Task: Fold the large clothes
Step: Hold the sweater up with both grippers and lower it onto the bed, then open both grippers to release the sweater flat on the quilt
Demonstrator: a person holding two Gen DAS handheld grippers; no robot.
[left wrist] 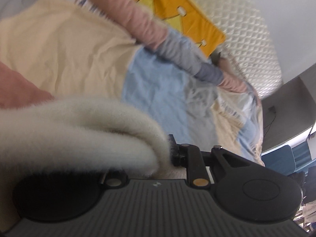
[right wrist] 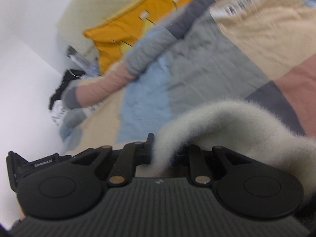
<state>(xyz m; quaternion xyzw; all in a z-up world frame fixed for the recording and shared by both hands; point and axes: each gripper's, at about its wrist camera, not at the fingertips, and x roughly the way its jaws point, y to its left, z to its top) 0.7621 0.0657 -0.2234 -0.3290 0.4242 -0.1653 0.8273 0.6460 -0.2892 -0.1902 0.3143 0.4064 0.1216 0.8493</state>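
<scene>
A fuzzy sweater with cream, pink, grey and dark grey blocks lies over a bed. My left gripper [left wrist: 169, 152] is shut on a thick cream edge of the sweater [left wrist: 79, 130], which bulges over the fingers and hides the left one. A striped sleeve [left wrist: 150, 31] stretches across the bed behind. My right gripper [right wrist: 158, 154] is shut on another cream edge of the sweater [right wrist: 227, 122]; the cloth drapes over its right finger. The other sleeve [right wrist: 126, 69] runs left across the bed. Both views are blurred by motion.
The bed has a patchwork cover of cream and light blue [left wrist: 164, 90], also seen in the right wrist view [right wrist: 146, 102]. A yellow-orange cushion [left wrist: 177, 6] leans on a white quilted headboard [left wrist: 243, 31]. Dark clutter [right wrist: 65, 83] lies by the white wall.
</scene>
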